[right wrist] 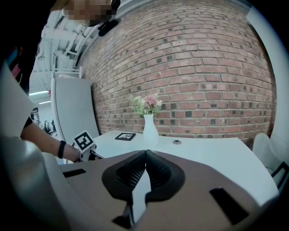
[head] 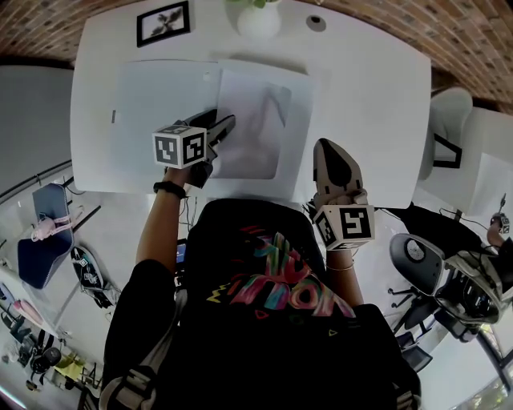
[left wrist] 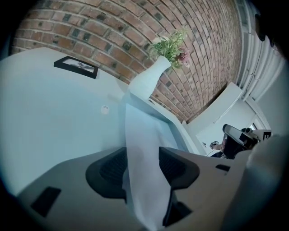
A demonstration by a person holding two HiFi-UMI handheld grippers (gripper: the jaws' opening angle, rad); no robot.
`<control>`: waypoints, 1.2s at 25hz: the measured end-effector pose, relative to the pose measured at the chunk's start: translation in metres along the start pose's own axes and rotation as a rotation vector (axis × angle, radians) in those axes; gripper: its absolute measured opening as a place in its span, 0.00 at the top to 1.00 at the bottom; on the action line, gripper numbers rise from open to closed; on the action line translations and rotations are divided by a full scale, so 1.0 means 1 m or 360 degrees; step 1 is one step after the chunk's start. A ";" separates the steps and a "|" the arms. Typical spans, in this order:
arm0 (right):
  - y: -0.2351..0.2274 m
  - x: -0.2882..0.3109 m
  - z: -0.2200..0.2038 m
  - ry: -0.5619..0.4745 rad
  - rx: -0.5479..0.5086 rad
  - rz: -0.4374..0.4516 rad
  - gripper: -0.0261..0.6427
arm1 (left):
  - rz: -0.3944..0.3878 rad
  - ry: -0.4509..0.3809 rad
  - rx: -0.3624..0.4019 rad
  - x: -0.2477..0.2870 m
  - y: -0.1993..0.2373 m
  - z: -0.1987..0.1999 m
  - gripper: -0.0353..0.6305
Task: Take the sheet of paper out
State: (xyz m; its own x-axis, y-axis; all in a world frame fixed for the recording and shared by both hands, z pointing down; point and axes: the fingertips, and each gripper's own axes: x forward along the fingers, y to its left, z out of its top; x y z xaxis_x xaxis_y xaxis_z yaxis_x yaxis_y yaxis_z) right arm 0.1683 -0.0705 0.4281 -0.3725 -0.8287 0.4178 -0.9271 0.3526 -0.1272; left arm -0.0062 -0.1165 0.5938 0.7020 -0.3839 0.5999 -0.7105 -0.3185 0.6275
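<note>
A white sheet of paper (head: 164,112) lies flat on the white table (head: 377,104). Overlapping its right edge is a second, slightly glossy sheet or sleeve (head: 268,104) with creases. My left gripper (head: 227,122) rests over the seam between the two. In the left gripper view a raised paper edge (left wrist: 140,135) runs up between the wide-apart jaws of the left gripper (left wrist: 142,155), and the pads do not clamp it. My right gripper (head: 333,164) hovers at the table's near right edge. Its jaws (right wrist: 145,155) are closed tip to tip and hold nothing.
A white vase with flowers (head: 258,18), a black picture frame (head: 163,22) and a small round disc (head: 316,22) stand along the table's far edge by the brick wall. Office chairs (head: 417,256) stand to the right.
</note>
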 end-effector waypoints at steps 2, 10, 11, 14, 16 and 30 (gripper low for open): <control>-0.002 -0.001 0.005 -0.0008 0.0009 -0.0004 0.94 | -0.0028 0.0019 -0.0015 0.001 -0.006 0.001 0.62; 0.010 0.006 -0.001 -0.0021 0.0018 -0.0005 0.94 | -0.0272 -0.0093 -0.0215 -0.012 -0.007 0.005 0.62; 0.011 0.007 -0.002 -0.0020 0.0014 -0.0001 0.93 | -0.0314 -0.0111 -0.0261 -0.014 -0.007 0.006 0.62; 0.015 0.008 0.001 -0.0026 0.0017 0.0010 0.93 | -0.0408 -0.0077 -0.0349 -0.016 -0.010 -0.001 0.62; 0.018 0.009 0.000 -0.0028 0.0021 0.0015 0.93 | -0.0437 -0.0010 -0.0356 -0.017 -0.012 -0.010 0.62; 0.029 0.008 -0.010 0.0010 0.0013 0.0032 0.93 | -0.0482 0.0155 -0.0299 -0.005 -0.012 -0.010 0.63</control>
State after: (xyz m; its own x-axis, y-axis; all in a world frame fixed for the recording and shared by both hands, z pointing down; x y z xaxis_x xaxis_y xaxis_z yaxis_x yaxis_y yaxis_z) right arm 0.1385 -0.0629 0.4367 -0.3909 -0.8187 0.4206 -0.9197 0.3657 -0.1428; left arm -0.0003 -0.1021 0.5881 0.8869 -0.2093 0.4118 -0.4546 -0.2371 0.8586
